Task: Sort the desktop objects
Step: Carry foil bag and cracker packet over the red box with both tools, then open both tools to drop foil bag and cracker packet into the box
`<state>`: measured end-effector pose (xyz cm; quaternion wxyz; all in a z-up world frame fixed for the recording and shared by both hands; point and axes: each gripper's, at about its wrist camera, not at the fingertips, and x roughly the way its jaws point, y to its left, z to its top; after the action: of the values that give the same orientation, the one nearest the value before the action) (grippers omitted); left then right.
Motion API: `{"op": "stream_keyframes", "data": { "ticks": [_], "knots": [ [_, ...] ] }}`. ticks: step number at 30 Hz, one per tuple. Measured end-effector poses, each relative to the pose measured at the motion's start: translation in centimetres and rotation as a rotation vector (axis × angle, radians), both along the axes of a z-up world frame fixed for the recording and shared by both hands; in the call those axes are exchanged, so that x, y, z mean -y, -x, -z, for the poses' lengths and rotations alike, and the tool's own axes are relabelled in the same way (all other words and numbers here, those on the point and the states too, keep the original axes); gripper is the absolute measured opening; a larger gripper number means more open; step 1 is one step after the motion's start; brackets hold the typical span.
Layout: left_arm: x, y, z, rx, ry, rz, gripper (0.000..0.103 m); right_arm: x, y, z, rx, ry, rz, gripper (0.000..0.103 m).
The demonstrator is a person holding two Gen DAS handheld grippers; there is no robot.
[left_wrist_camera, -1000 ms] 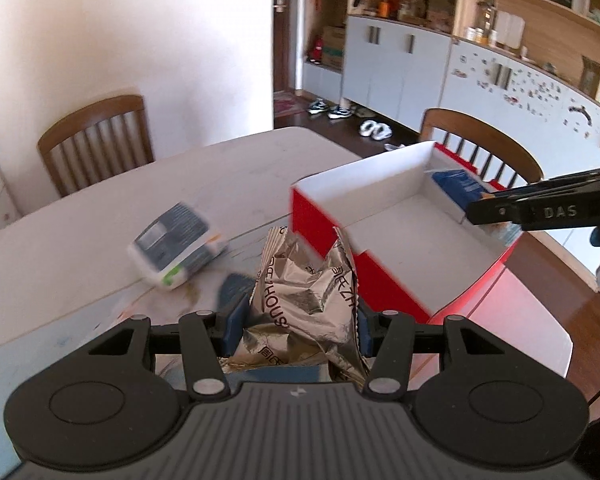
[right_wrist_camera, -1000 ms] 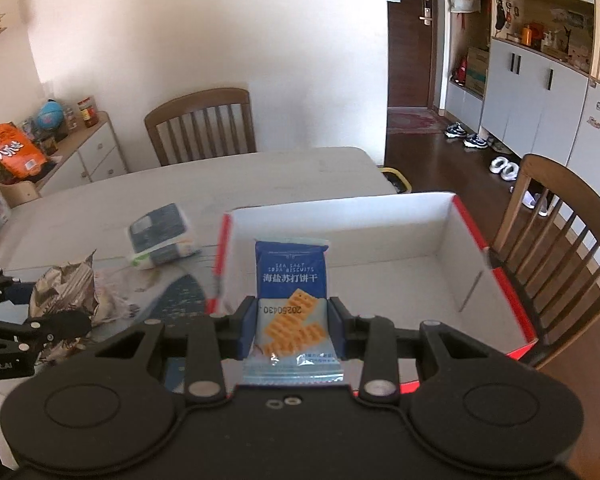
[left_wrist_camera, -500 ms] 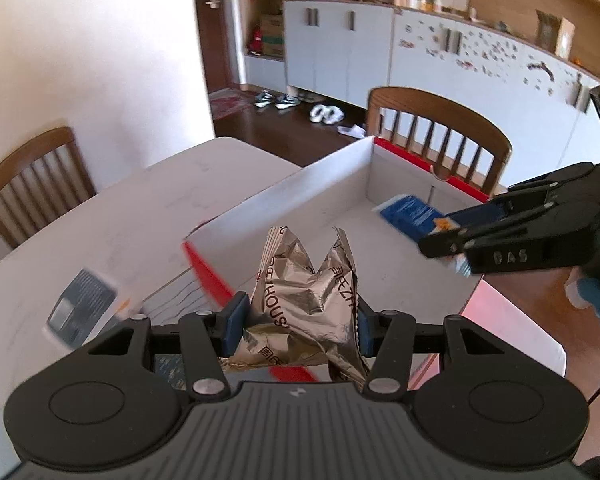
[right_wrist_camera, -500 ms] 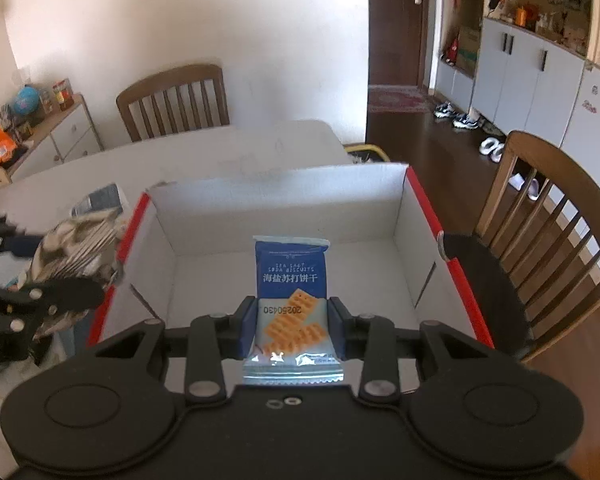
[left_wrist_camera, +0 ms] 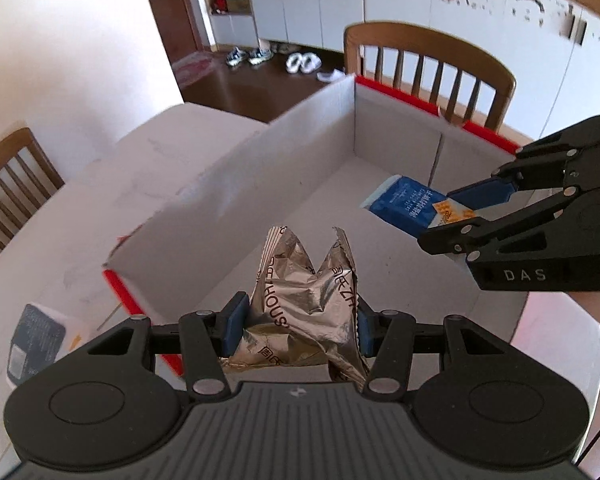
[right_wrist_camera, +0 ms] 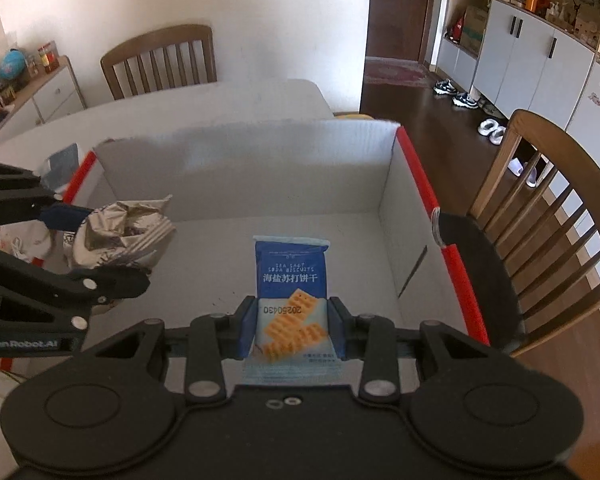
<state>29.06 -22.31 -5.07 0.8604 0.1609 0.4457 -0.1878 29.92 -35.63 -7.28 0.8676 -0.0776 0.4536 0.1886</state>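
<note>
My left gripper (left_wrist_camera: pixel 298 320) is shut on a crumpled silver foil packet (left_wrist_camera: pixel 304 300) and holds it over the near left corner of the open red-and-white box (left_wrist_camera: pixel 236 184). My right gripper (right_wrist_camera: pixel 292 326) is shut on a blue soda biscuit packet (right_wrist_camera: pixel 290 276) and holds it above the box's white floor (right_wrist_camera: pixel 220 256). Each gripper shows in the other's view: the right one (left_wrist_camera: pixel 460 216) with the blue packet (left_wrist_camera: pixel 404 204), the left one (right_wrist_camera: pixel 96 240) with the foil packet (right_wrist_camera: pixel 120 228).
A blue-and-white tissue pack (left_wrist_camera: pixel 36 340) lies on the white table (left_wrist_camera: pixel 80 220) left of the box; it also shows in the right wrist view (right_wrist_camera: pixel 62 164). Wooden chairs stand beyond the box (left_wrist_camera: pixel 428 64), at the table's far side (right_wrist_camera: pixel 160 60) and at the right (right_wrist_camera: pixel 548 216).
Both grippers have moved in over the open box, each still holding its packet. The tissue pack stays on the table, now behind and left of the left gripper.
</note>
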Motion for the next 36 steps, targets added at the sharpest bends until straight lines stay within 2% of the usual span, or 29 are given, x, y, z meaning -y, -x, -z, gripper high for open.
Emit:
{"op": "stream_keyframes", "data": {
  "ticks": [7, 16, 26, 32, 36],
  "knots": [
    [1.8, -2.0, 1.9, -0.048, -0.097, 0.076, 0.052, -0.6, -0.6, 1.7, -0.055, 0.050, -0.029, 0.036],
    [3.3, -4.0, 4.5, -0.178, -0.200, 0.155, 0.052, -1.5, -1.7, 2.9, -0.114, 0.104, -0.099, 0.036],
    [3.4, -4.3, 5.6, -0.284, -0.242, 0.196, 0.052, -1.8, -1.5, 3.9, -0.158, 0.132, -0.100, 0.037],
    [2.9, -3.7, 5.0, -0.272, -0.213, 0.201, 0.052, -1.4, -0.9, 3.5, -0.155, 0.116, -0.102, 0.041],
    [2.2, -2.7, 3.8, -0.244, -0.173, 0.201, 0.053, -0.5, -0.8, 2.6, -0.137, 0.098, -0.104, 0.058]
  ]
}}
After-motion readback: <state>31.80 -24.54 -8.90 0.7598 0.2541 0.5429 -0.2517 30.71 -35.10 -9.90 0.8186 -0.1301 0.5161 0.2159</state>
